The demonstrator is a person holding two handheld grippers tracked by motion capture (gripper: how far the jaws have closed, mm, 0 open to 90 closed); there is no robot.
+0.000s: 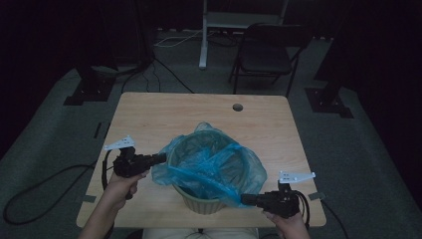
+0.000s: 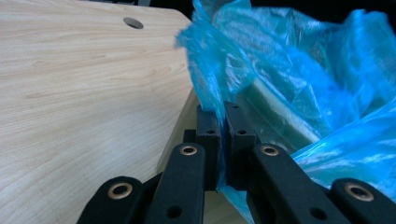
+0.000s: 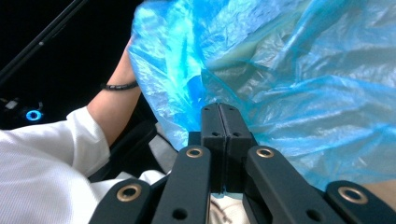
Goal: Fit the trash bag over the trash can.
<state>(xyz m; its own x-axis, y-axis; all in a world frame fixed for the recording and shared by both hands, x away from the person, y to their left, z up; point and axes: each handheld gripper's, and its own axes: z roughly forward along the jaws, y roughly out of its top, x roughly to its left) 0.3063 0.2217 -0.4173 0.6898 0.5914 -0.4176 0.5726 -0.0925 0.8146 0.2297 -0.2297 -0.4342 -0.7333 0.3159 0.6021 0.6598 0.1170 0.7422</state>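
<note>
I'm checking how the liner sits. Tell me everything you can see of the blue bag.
The blue bag is thin, crinkled, see-through plastic lining the green bin on the table. Its top is folded outward over the rim, loose and uneven, with slack film sagging inside. The left hand-held gripper pinches its edge on one side; the right hand-held gripper is shut against the film on the near side.

We see a light wooden table with rounded corners and a round cable hole near its far edge. A pale green bin stands directly on it, toward the near edge and about midway across, lined with a blue plastic bag. Small grey patches at its near corners may be tape.
</note>
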